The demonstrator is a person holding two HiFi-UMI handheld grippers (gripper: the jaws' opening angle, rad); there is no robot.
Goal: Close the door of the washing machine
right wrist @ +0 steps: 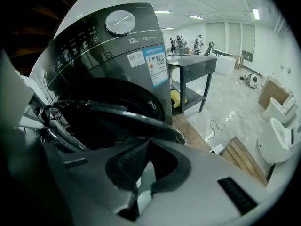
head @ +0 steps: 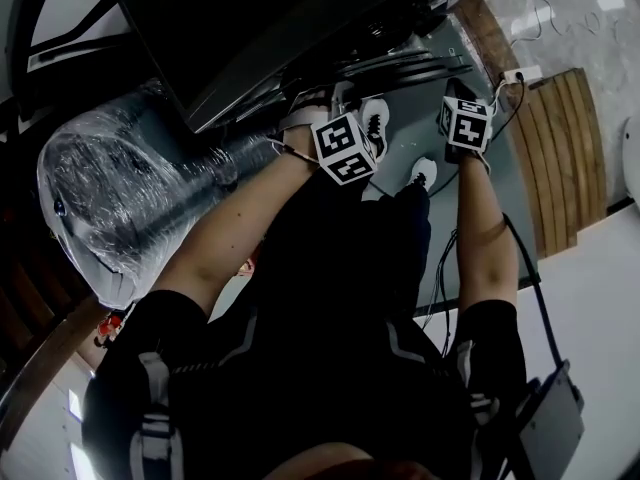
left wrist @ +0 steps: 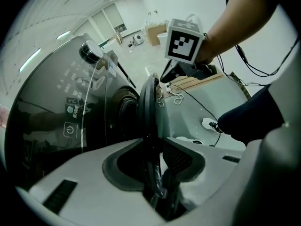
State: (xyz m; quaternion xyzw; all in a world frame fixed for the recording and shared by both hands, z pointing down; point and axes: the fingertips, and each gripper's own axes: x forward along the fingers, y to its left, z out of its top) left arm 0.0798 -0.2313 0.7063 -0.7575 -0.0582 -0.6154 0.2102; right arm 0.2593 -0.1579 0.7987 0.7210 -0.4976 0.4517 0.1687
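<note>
Jaws of the left gripper [left wrist: 153, 142] are clamped on the rim of the door [left wrist: 149, 98]. Those of the right gripper [right wrist: 148, 141] are closed on nothing, just short of that rim. Both forearms [head: 482, 230] are stretched forward, with the grippers pointed steeply down. The door is held ajar, and open floor [right wrist: 225, 102] lies beside the washer [right wrist: 141, 93]. "12kg" [right wrist: 134, 40] is printed on the panel [right wrist: 80, 48].
</note>
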